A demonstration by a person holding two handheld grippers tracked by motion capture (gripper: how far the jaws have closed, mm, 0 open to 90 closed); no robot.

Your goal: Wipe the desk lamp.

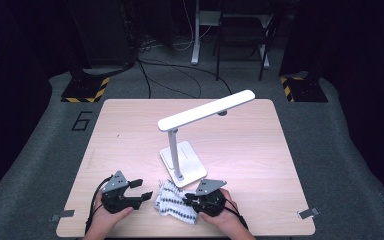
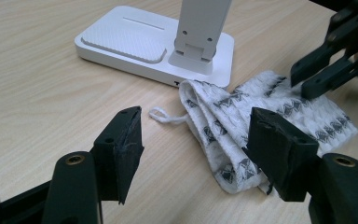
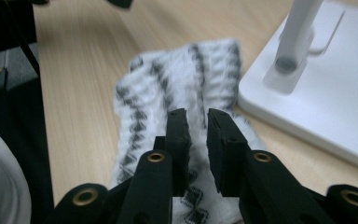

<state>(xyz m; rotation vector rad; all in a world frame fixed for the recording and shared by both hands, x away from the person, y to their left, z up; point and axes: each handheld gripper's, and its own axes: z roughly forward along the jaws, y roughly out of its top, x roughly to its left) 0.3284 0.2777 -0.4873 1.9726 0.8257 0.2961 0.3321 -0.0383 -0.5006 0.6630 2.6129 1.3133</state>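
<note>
White patterned cloth by lamp base, floor marked "6", R gripper fingers closed on cloth.

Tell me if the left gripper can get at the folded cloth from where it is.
Probably yes: the left gripper stands open right beside the cloth, bare table between, though the right gripper already pinches its far end.

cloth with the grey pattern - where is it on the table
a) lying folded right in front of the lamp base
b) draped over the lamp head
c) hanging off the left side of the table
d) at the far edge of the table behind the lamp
a: the cloth lies folded on the table against the near corner of the lamp base, between the left gripper and the right gripper.
</note>
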